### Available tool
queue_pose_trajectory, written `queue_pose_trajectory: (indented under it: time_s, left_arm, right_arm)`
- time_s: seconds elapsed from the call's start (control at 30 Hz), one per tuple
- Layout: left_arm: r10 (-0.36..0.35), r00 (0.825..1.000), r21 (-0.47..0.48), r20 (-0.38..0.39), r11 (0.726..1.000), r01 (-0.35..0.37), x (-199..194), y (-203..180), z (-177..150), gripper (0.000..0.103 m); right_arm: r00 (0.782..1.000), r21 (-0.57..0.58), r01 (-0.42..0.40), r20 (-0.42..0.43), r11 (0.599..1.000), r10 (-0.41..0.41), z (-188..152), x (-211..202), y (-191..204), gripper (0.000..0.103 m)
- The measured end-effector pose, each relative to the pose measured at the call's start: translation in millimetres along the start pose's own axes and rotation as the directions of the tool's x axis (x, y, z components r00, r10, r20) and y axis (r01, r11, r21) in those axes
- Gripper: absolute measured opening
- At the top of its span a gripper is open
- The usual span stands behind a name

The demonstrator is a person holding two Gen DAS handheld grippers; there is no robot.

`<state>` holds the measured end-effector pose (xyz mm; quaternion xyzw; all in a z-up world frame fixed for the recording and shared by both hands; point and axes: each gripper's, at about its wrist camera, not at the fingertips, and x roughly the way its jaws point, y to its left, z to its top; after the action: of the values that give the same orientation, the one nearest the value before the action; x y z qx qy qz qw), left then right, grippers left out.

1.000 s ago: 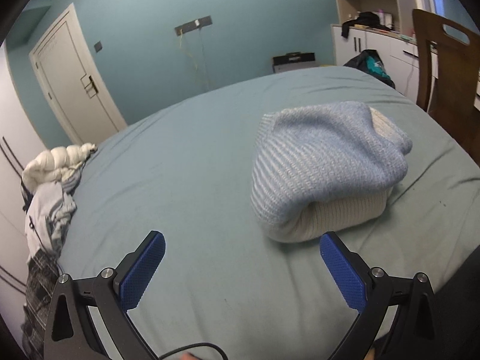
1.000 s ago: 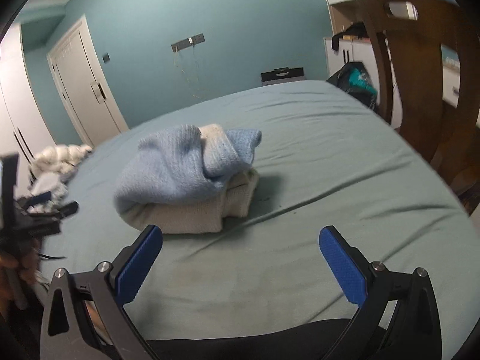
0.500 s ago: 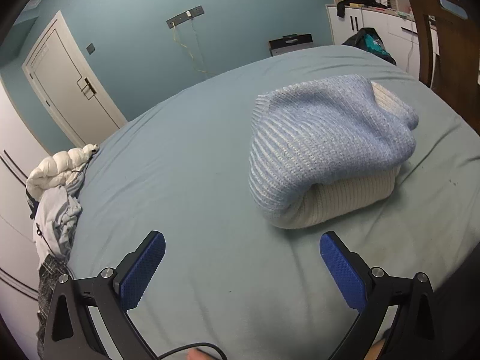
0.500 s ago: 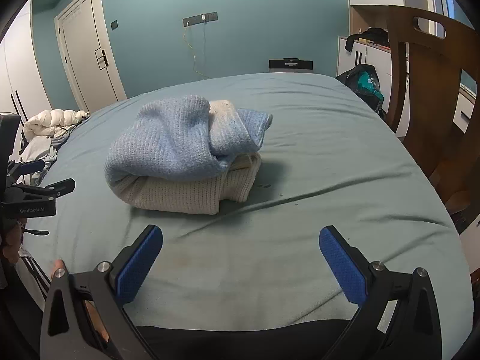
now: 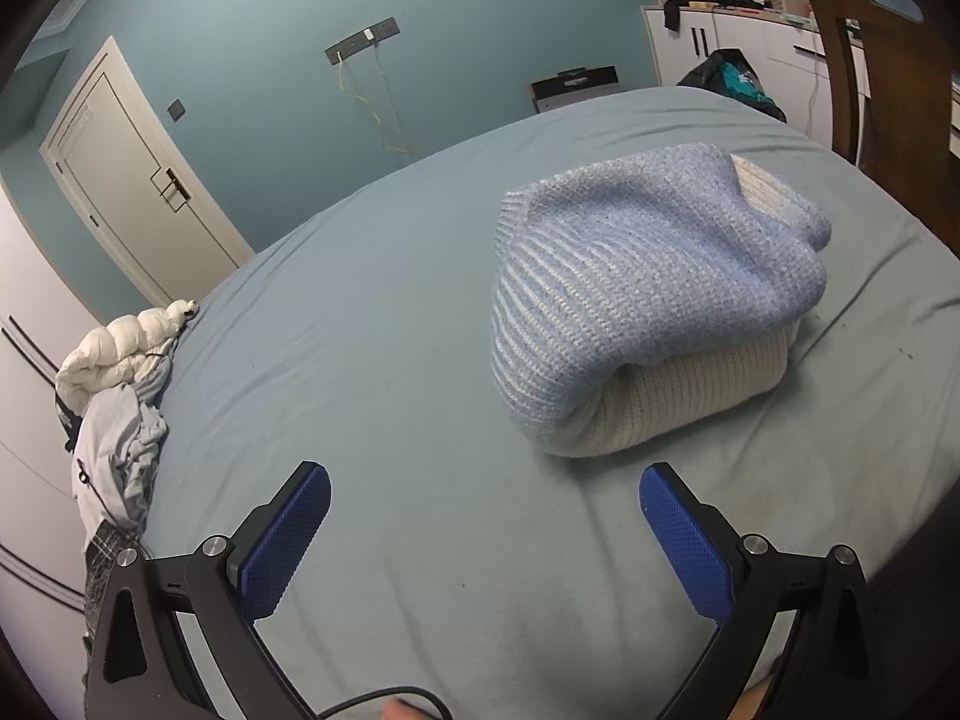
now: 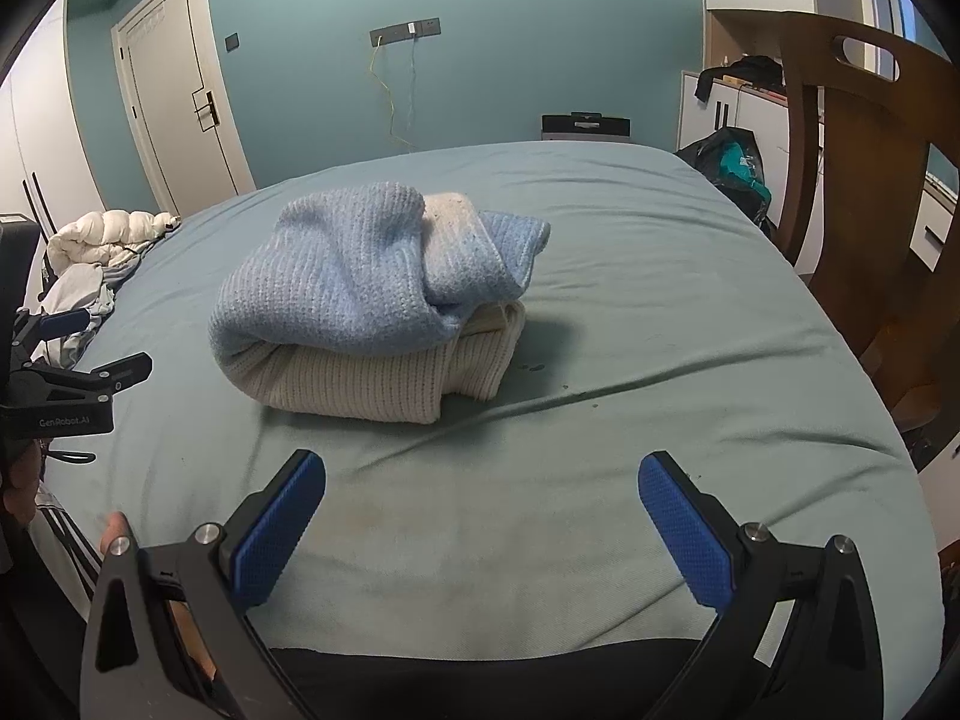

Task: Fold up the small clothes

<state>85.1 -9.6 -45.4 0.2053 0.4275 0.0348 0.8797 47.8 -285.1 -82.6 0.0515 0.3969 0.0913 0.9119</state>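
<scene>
A folded light-blue and cream knit sweater [image 5: 648, 294] [image 6: 366, 300] lies as a thick bundle on the grey-green bed sheet [image 5: 372, 360] [image 6: 630, 312]. My left gripper [image 5: 483, 534] is open above the sheet, short of the bundle's near left corner, holding nothing. My right gripper [image 6: 480, 510] is open too, hovering near the bed's front edge, with the sweater ahead and to the left. The left gripper [image 6: 78, 354] also shows at the left edge of the right wrist view, held by a hand.
A heap of unfolded clothes [image 5: 120, 396] [image 6: 102, 252] sits at the bed's left edge. A wooden chair [image 6: 870, 192] [image 5: 882, 60] stands close to the right side. A white door [image 6: 174, 102], white cabinets [image 6: 756, 96] and a dark bag [image 6: 732, 168] are behind.
Both cameras shifted slightly: the left gripper drew a little closer to the sweater and the right view swung and levelled out. The sweater has not moved and both grippers stayed open.
</scene>
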Motion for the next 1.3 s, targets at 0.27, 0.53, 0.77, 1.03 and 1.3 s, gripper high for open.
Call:
queue_pose_trajectory:
  time_s: [0.27, 0.53, 0.77, 1.03, 1.3]
  left_arm:
    - [0.005, 1.0, 0.011, 0.005, 1.0, -0.005, -1.0, -1.8, -0.5, 0.103]
    - [0.007, 1.0, 0.018, 0.006, 1.0, -0.007, -0.8, -2.8, -0.9, 0.103]
    - [0.008, 1.0, 0.028, 0.007, 1.0, -0.008, -0.9, -4.6, -1.4, 0.103]
    - [0.008, 1.0, 0.029, 0.004, 1.0, -0.008, -1.1, -6.0, -1.7, 0.103]
    - [0.008, 1.0, 0.03, 0.004, 1.0, -0.008, -1.3, -6.1, -1.9, 0.103]
  right_arm:
    - [1.0, 0.005, -0.001, 0.002, 1.0, 0.001, -0.4, -1.2, 0.8, 0.102]
    - [1.0, 0.009, -0.001, 0.002, 1.0, 0.001, -1.2, -1.3, 2.1, 0.102]
    - [1.0, 0.01, 0.0, 0.003, 1.0, 0.0, -2.2, -1.8, 3.8, 0.102]
    - [1.0, 0.01, -0.001, 0.003, 1.0, 0.001, -2.0, -1.8, 3.7, 0.102]
    - [1.0, 0.01, -0.001, 0.002, 1.0, 0.001, -2.0, -1.9, 4.1, 0.102]
